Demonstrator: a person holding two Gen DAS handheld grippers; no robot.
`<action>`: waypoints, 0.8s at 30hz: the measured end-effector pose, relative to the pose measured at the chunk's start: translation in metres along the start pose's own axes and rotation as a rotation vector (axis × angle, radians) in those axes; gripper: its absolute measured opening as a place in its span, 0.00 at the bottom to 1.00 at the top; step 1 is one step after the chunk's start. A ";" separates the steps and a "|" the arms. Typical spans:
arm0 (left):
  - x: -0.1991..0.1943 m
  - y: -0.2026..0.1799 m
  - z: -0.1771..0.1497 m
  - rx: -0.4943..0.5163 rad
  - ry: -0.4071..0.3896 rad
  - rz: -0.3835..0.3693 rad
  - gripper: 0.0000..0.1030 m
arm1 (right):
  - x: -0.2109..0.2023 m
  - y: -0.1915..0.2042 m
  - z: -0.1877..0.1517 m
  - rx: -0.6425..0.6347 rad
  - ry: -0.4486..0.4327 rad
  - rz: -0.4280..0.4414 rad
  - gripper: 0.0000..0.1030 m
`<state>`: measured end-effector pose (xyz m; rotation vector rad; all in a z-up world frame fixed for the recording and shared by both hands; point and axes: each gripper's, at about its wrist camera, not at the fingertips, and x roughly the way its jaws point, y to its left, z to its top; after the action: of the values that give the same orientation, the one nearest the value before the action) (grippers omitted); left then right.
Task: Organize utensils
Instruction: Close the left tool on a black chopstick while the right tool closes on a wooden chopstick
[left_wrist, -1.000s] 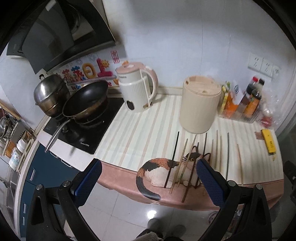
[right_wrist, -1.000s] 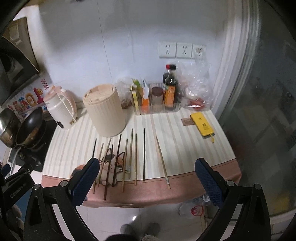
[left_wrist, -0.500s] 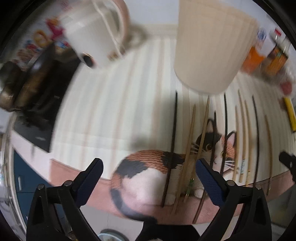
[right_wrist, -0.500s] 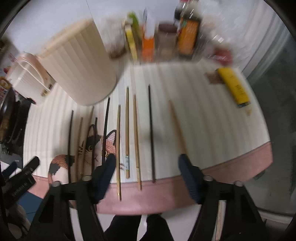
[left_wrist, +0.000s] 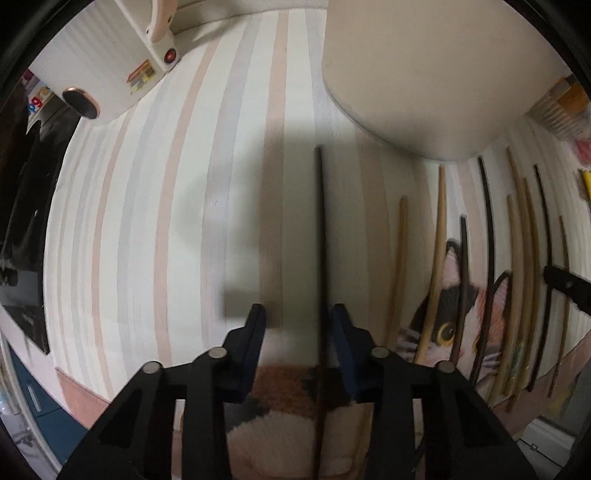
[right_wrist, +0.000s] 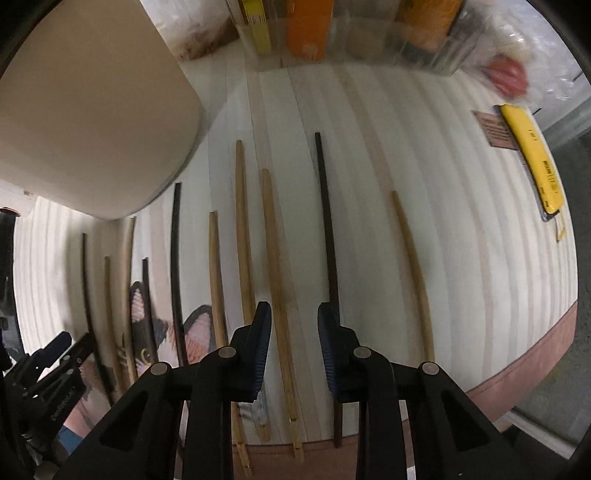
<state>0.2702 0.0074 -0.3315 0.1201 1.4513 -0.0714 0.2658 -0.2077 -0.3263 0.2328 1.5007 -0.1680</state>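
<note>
Both arms have dropped from high over the surface (left_wrist: 207, 192) to just above it, so the whole kitchen view has given way to a close look at the row of chopsticks lying side by side on the striped cloth. The left hand-held gripper (left_wrist: 297, 317) has just been narrowing its jaws; a black chopstick (left_wrist: 320, 236) now runs between them, close against the right-hand pad, though I see no clear squeeze yet, so I'd call it released. The right hand-held gripper (right_wrist: 293, 315) has likewise been closing, and a tan chopstick (right_wrist: 273, 251) lies between its jaws, with a 2nd black chopstick (right_wrist: 327, 221) passing just outside the right one. It too looks not yet clenched. The tall cream holder (right_wrist: 92, 110) stands right behind the row. My guess is that each hand is about to pick 1 stick, the 1st step in sorting them.
</note>
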 end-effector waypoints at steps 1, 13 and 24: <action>0.000 0.000 0.001 0.004 -0.006 -0.003 0.25 | 0.003 0.001 0.002 0.001 0.010 0.002 0.27; -0.007 0.023 0.005 -0.036 0.022 0.025 0.04 | 0.014 0.021 0.008 -0.049 0.073 -0.031 0.07; -0.001 0.027 0.002 -0.020 0.040 0.027 0.04 | 0.020 0.017 -0.018 -0.039 0.188 -0.036 0.07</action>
<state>0.2755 0.0340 -0.3290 0.1254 1.4893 -0.0323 0.2540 -0.1856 -0.3466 0.1943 1.6936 -0.1488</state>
